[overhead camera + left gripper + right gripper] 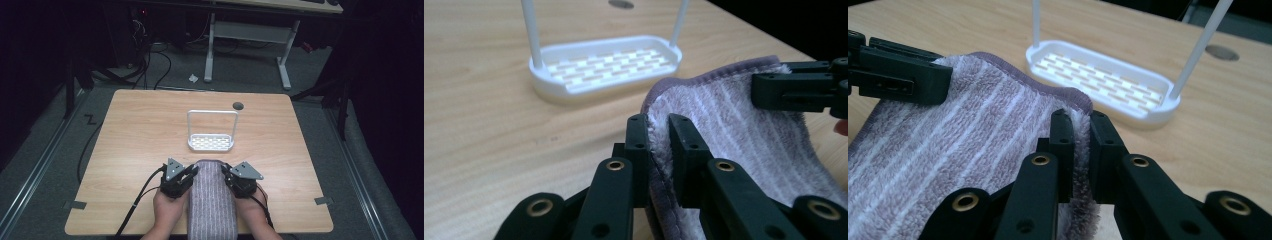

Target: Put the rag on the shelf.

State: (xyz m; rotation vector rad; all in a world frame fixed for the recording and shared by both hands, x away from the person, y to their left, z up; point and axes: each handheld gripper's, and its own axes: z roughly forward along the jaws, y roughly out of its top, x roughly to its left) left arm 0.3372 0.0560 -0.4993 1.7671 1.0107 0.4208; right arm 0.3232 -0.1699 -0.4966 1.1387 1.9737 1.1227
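A purple striped towel point(212, 200) lies lengthwise at the table's near edge, its far end lifted a little. My left gripper point(192, 172) is shut on the towel's far left corner point(659, 127). My right gripper point(226, 171) is shut on the far right corner point(1080, 117). A white rack point(211, 143) with a slotted base and a tall hoop handle stands just beyond the towel, near the table's middle. In the left gripper view the rack point(606, 62) is ahead to the left; in the right gripper view the rack point(1103, 80) is ahead to the right.
The wooden table point(135, 135) has a dark round grommet point(238, 105) near its far edge. Bits of grey tape point(75, 204) mark the near corners. Beyond the table stand a desk frame point(247, 32) and cables on the floor.
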